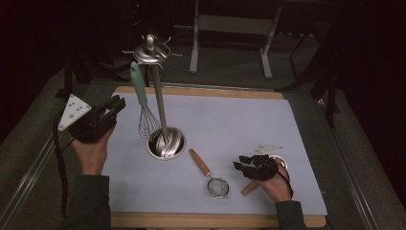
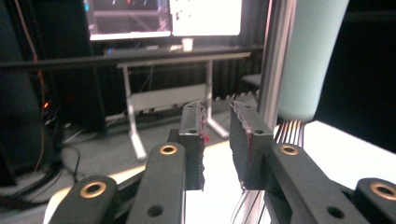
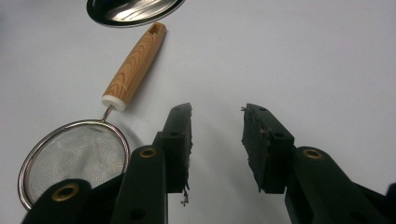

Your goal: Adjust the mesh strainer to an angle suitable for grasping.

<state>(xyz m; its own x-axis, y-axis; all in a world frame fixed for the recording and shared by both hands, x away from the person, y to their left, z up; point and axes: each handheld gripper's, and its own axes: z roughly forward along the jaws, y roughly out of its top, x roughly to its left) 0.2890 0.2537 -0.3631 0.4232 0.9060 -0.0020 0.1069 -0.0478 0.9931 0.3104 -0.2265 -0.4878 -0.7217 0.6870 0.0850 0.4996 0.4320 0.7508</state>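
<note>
Left gripper (image 1: 116,104) jaws parted, nothing between them, just left of the whisk (image 1: 143,103) hanging upright on the utensil stand (image 1: 160,103). Strainer (image 1: 209,175) lies flat, handle pointing up-left toward the stand's base; right gripper (image 1: 242,163) nearer, just beside it, jaws wide, empty.

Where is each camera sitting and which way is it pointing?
High view: above the person's side, looking forward and down on the table; both forearms and hands enter from the bottom, with the left gripper and right gripper.
Left gripper view: rides the left gripper, facing roughly level past the whisk and the rack's pole.
Right gripper view: rides the right gripper, looking down at the strainer.
Shared: strainer and the rack's base appear in high and right gripper views.
</note>
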